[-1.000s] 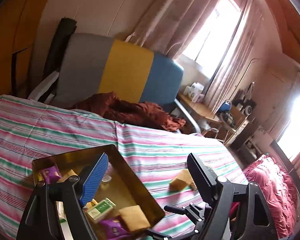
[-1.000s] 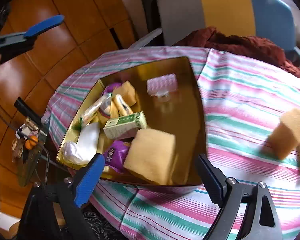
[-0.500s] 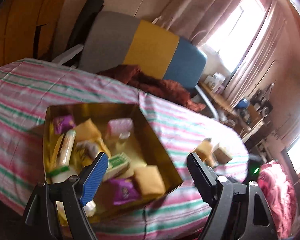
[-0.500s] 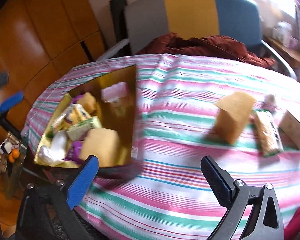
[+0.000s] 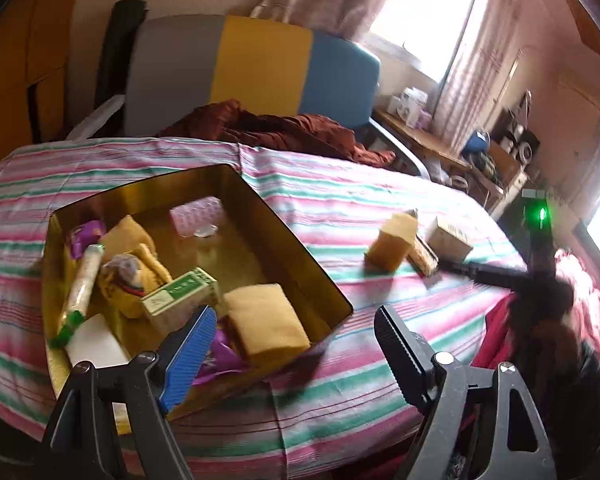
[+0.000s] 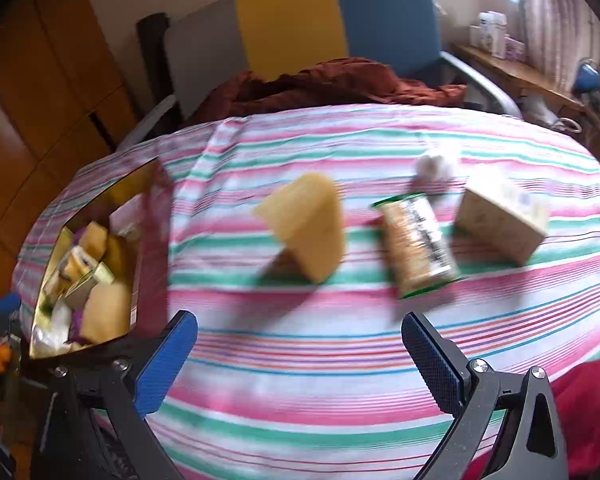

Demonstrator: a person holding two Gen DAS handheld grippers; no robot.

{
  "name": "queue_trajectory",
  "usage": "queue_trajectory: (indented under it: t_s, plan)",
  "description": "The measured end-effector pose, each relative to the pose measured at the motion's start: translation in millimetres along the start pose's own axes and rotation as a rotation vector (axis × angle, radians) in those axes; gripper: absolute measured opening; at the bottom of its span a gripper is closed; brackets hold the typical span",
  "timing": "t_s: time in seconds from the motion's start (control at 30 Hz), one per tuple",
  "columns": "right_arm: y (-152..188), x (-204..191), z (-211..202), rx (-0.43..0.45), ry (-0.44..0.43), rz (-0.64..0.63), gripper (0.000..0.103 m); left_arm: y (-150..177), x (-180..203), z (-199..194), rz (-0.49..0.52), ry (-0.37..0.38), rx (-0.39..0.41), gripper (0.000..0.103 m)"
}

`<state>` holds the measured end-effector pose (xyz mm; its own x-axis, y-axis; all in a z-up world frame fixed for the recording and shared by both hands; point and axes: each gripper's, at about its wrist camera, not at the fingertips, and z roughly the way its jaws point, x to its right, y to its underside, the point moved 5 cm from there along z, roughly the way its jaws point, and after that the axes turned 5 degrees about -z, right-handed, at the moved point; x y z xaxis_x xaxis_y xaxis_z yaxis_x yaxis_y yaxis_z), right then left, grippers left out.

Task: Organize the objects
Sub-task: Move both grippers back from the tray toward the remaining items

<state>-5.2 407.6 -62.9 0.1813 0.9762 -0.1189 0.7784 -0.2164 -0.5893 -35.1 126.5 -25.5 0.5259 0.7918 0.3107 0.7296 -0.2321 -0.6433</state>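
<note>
On the striped pink, green and white tablecloth [image 6: 300,360] three things lie loose: a yellow sponge wedge [image 6: 306,228], a long green-edged cracker packet [image 6: 416,246] just right of it, and a pale cardboard box [image 6: 500,216] beyond. At the left sits the shiny gold metal tin [image 5: 296,256], crowded with a green-and-white carton [image 5: 178,300], a yellow sponge block [image 5: 266,328] and purple wrappers. The right gripper [image 6: 300,360] hangs spread wide, nothing between its jaws. The left gripper [image 5: 292,356] is spread over the tin's near corner, empty too.
</note>
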Motion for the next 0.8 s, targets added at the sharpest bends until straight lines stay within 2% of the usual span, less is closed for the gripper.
queue_trajectory:
  t_s: [0.13, 0.23, 0.33, 0.43, 0.5, 0.67, 0.8]
  plan:
    - [-17, 35, -10, 0.026, 0.079, 0.015, 0.103, 3, 18, 11, 0.058, -0.019, -0.024, 0.083]
    - [-25, 65, -11, 0.054, 0.158, 0.035, 0.103, 2, 34, 17, 0.127, -0.068, -0.014, 0.083]
    - [-23, 93, -7, 0.067, 0.197, 0.106, 0.103, 0, 45, 23, 0.178, -0.121, 0.006, 0.083]
    - [-18, 108, -1, 0.050, 0.148, 0.204, 0.103, -4, 52, 27, 0.207, -0.149, 0.011, 0.083]
    - [-20, 110, -4, 0.072, 0.128, 0.223, 0.103, -5, 56, 32, 0.217, -0.158, 0.007, 0.083]
    - [-19, 113, -2, 0.062, 0.109, 0.257, 0.103, -8, 67, 44, 0.256, -0.192, -0.003, 0.083]
    - [-16, 118, -4, 0.063, 0.102, 0.291, 0.103, -9, 76, 54, 0.282, -0.190, -0.013, 0.083]
